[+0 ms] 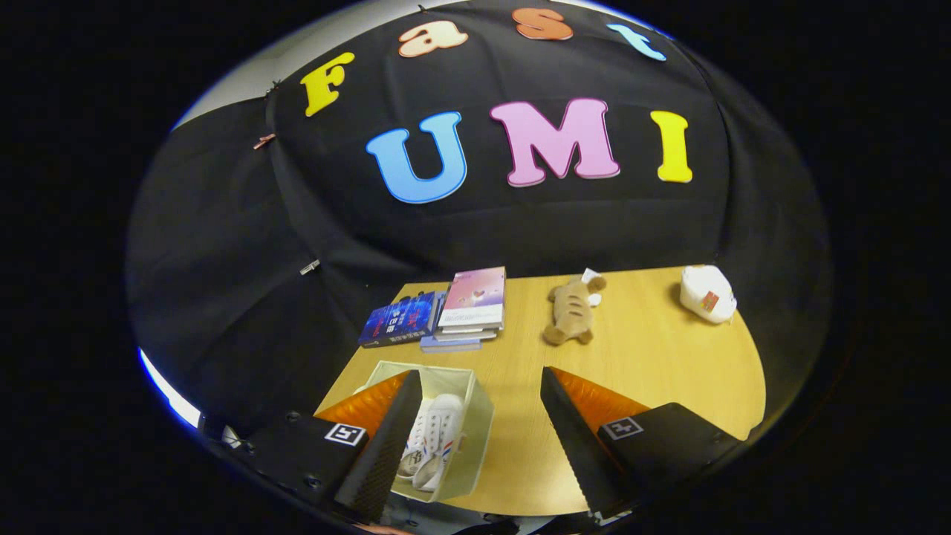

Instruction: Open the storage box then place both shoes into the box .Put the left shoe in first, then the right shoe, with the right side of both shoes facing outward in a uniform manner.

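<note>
An open pale storage box stands on the wooden table, partly behind my left finger. Inside it lie two white shoes, side by side, with red and blue stripes showing on the nearer one. My gripper hovers above the table, open, with nothing between its fingers. The box sits low between the fingers, toward the left one. The right finger is over bare table to the right of the box.
Beyond the fingers a stack of books and a blue book lie at the table's far left. A brown plush toy lies at the middle back, and a white bundle at the far right.
</note>
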`<act>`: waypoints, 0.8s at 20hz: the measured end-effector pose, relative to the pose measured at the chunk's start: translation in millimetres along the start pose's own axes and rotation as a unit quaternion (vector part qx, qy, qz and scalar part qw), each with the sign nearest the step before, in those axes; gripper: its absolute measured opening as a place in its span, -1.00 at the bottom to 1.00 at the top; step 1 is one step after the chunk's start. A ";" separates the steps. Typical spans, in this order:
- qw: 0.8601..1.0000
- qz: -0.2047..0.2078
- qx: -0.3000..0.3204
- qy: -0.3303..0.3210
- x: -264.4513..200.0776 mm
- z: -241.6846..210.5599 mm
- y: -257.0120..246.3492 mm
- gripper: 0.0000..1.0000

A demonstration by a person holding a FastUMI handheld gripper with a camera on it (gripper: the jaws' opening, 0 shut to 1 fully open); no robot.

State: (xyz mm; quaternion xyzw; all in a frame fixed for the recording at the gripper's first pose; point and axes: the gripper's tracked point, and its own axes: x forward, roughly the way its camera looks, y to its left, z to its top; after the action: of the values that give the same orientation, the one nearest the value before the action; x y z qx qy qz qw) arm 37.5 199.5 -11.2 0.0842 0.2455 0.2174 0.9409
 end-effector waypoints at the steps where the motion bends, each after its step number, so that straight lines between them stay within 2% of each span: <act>1: 1.000 -0.001 -0.012 -0.025 -7.6 15.6 -7.3 0.97; 5: 0.989 -0.018 -0.063 -0.130 -39.9 75.4 -37.0 0.96; 7: 0.978 -0.046 -0.094 -0.179 -58.3 101.2 -61.1 0.96; 10: 0.964 -0.049 -0.109 -0.237 -82.2 122.8 -79.3 0.96; 13: 0.965 -0.023 -0.107 -0.238 -91.9 118.1 -92.4 0.95; 16: 0.964 -0.035 -0.114 -0.236 -98.7 108.2 -117.9 0.94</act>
State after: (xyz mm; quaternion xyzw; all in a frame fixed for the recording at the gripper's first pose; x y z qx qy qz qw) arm 57.3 44.3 93.2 0.0162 -0.0073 0.1848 0.9826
